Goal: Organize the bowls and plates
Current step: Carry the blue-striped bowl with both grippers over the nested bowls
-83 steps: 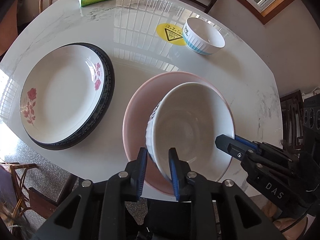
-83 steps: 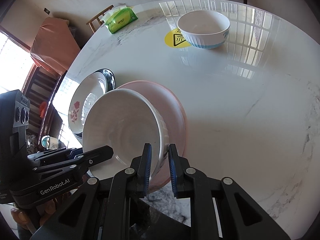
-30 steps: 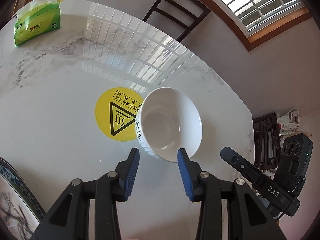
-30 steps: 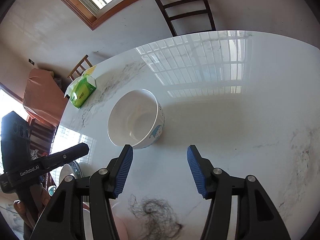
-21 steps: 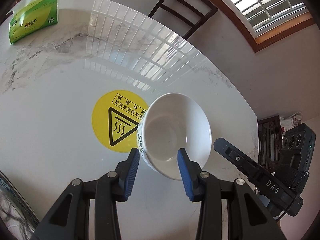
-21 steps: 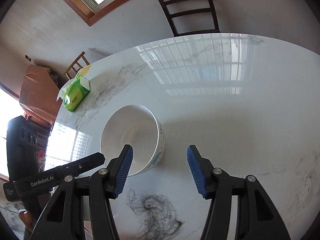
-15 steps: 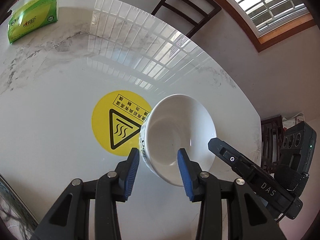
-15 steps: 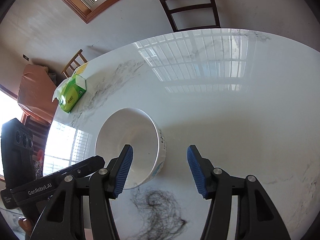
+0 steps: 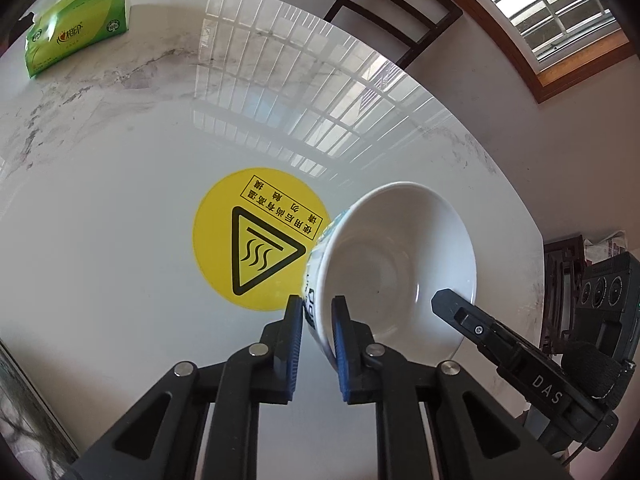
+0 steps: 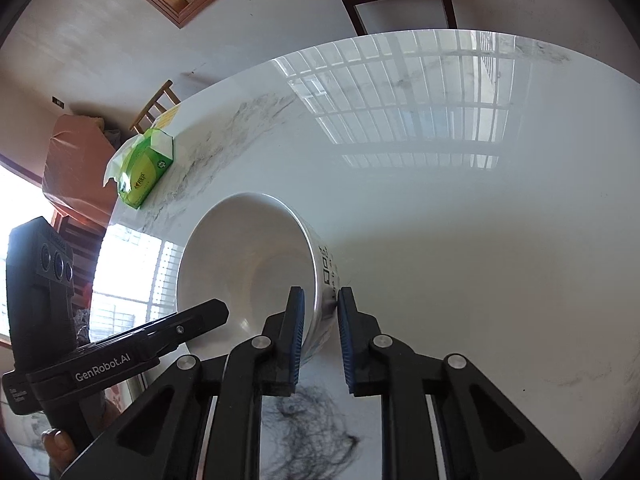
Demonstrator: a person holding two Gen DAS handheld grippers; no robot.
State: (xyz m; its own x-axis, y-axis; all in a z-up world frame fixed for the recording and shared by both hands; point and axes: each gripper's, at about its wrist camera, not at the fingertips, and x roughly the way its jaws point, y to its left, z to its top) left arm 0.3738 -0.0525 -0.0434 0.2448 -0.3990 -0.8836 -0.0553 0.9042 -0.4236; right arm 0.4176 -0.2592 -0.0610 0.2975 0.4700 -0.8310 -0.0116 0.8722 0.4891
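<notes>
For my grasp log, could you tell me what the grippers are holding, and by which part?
Both hold the bowl by its rim: left gripper on one side, right gripper on the opposite side.

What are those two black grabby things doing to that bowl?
A person is tidying dishes with a gripper in each hand. Both the left gripper and the right gripper have pinched the rim of the same white bowl, one on each side, one finger inside and one outside. The bowl looks tipped. It sits by the yellow warning sticker on the marble table. A green tissue pack lies farther back.
</notes>
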